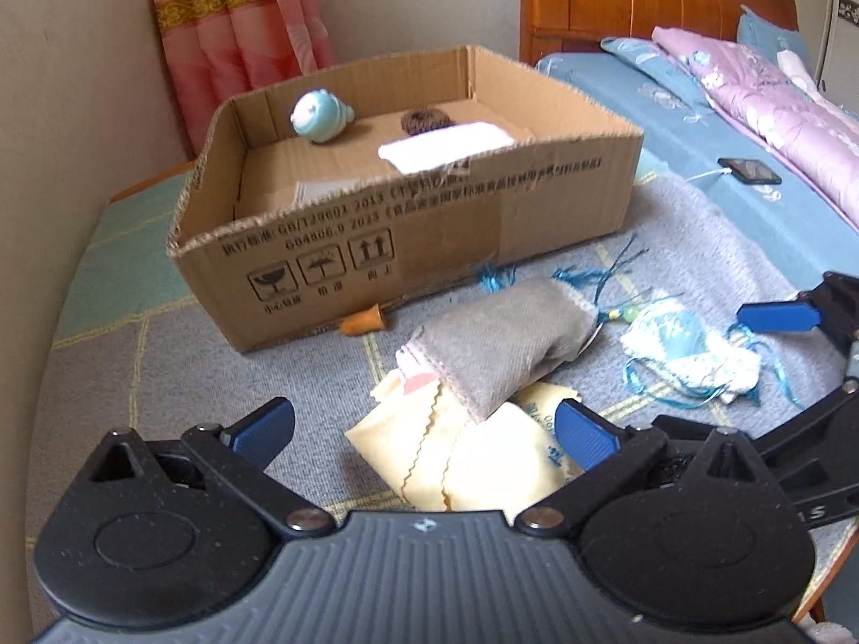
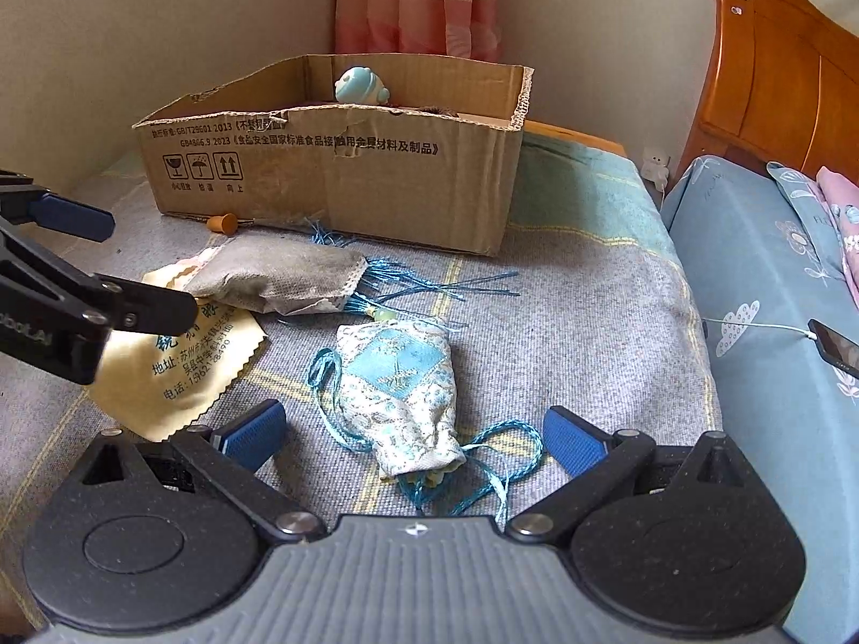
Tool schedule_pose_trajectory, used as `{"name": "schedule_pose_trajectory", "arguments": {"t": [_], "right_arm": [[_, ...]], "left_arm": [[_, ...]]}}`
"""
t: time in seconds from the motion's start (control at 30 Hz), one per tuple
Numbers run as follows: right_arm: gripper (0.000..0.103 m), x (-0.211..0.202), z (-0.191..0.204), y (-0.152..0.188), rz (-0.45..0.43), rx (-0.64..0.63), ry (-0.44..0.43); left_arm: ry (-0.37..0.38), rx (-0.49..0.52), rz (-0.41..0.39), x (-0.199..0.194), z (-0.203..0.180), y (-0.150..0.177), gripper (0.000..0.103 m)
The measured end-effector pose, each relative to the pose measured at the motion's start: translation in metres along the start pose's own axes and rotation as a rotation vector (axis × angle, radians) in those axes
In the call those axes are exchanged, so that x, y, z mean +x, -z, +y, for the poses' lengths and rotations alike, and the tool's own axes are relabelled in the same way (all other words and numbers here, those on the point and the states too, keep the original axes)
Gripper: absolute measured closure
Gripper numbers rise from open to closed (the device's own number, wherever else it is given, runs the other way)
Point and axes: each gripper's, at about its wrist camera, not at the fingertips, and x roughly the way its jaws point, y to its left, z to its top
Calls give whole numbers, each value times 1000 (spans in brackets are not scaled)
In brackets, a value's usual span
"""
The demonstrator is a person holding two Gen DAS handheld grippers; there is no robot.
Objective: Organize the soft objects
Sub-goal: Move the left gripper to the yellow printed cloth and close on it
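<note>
A cardboard box (image 1: 483, 198) stands on the blanket and holds a pale blue toy (image 1: 320, 117), a dark round piece (image 1: 426, 121) and a white cloth (image 1: 445, 147). In front of it lie a grey pouch (image 1: 499, 343), a yellow cloth (image 1: 467, 461) under it, and a blue-white sachet (image 1: 692, 349) with blue cords. My left gripper (image 1: 424, 434) is open above the yellow cloth. My right gripper (image 2: 413, 437) is open with the sachet (image 2: 400, 381) between its fingers. The box (image 2: 343, 172), grey pouch (image 2: 279, 279) and yellow cloth (image 2: 182, 370) also show in the right wrist view.
A small orange cone-shaped piece (image 1: 368, 320) lies against the box front. A bed with blue sheet (image 2: 767, 279), a pink quilt (image 1: 773, 102) and a phone on a cable (image 2: 835, 349) is at the right. A pink curtain (image 1: 241, 43) and walls stand behind the box.
</note>
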Motion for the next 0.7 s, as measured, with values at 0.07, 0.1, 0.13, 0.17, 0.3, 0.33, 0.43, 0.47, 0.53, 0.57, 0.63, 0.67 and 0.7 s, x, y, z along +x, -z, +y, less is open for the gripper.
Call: {"name": "schedule_pose_trajectory", "arguments": {"t": [0.07, 0.1, 0.13, 0.17, 0.3, 0.33, 0.43, 0.47, 0.53, 0.57, 0.63, 0.67, 0.7], "right_arm": [[0, 0, 0, 0, 0, -2, -2], [0, 0, 0, 0, 0, -3, -2], [0, 0, 0, 0, 0, -3, -3], [0, 0, 0, 0, 0, -3, -3], [0, 0, -1, 0, 2, -5, -5], [0, 0, -1, 0, 2, -6, -6], [0, 0, -1, 0, 1, -6, -7], [0, 0, -1, 0, 0, -5, -7], [0, 0, -1, 0, 0, -5, -6], [0, 1, -1, 0, -1, -4, -6], [0, 1, 0, 0, -1, -3, -5], [0, 1, 0, 0, -1, -3, -5], [0, 1, 0, 0, -1, -4, -6]], "left_arm": [[2, -2, 14, 3, 3, 5, 0], [8, -7, 12, 2, 5, 8, 0], [14, -18, 12, 0, 9, 10, 1], [17, -27, 16, -1, 12, 12, 1], [10, -38, 26, -10, 25, 24, 0], [9, -38, 28, -12, 27, 26, 0], [2, -26, 41, -14, 31, 31, 1], [1, -24, 43, -13, 31, 32, 0], [15, -35, 41, -12, 32, 33, 1], [18, -38, 43, -11, 31, 32, 1], [29, -41, 41, -10, 29, 30, 1], [37, -37, 35, -10, 27, 29, 1], [44, -27, 27, -10, 24, 28, 1]]}}
